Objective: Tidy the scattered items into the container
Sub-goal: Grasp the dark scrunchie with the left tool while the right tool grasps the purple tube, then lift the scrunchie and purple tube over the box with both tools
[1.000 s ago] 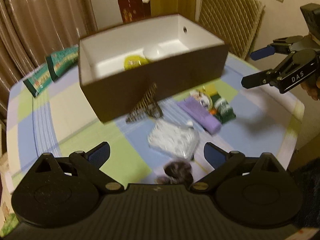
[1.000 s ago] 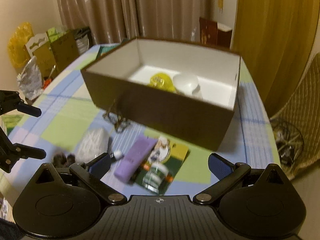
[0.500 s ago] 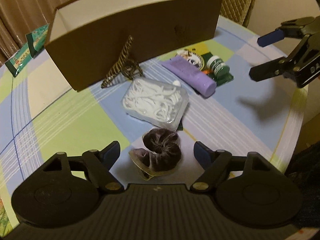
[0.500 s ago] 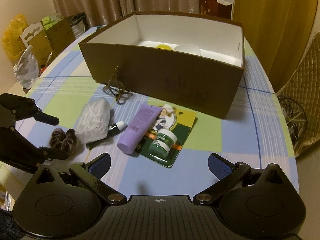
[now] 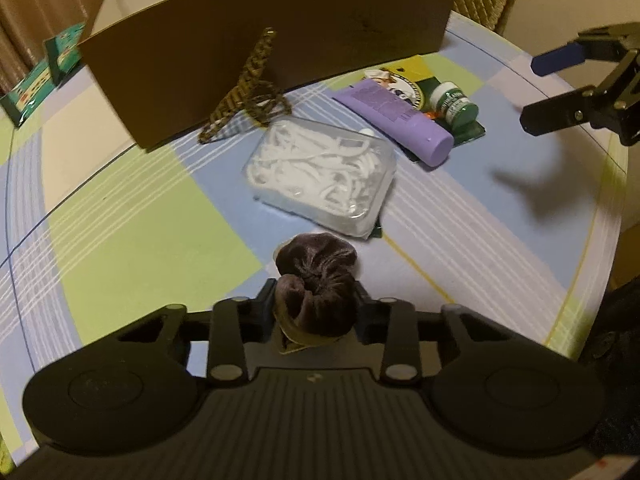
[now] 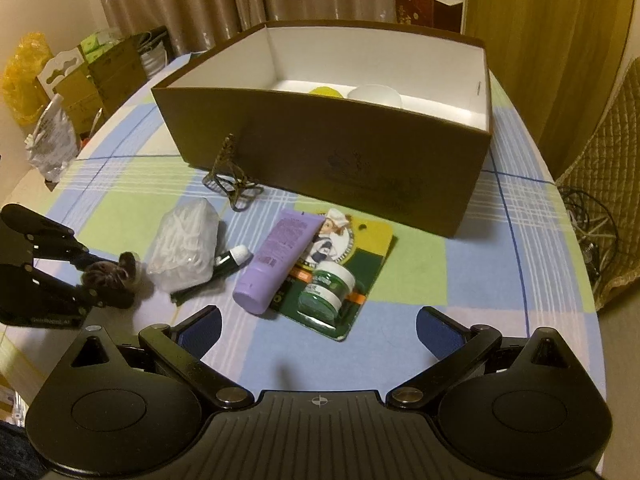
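Left wrist view: the left tool [image 5: 316, 300] has its jaws closing on the dark brown velvet scrunchie [image 5: 316, 280], which sits between them at the near edge of the counter [image 5: 132, 220]; the pads look to be pressing its sides already. So the step in hand is picking up the scrunchie. Next, I judge, comes a lift clear of the counter and a carry over the near wall of the brown box [image 5: 280, 32], well beyond the scrunchie.

Just past the scrunchie lies the clear pack of white picks [image 5: 320, 176], then the purple tube [image 5: 396, 120] and green jar [image 5: 454, 104], then the box.

The right tool [image 6: 318, 328] hangs with jaws wide apart, holding nothing, beyond the scrunchie to its right.
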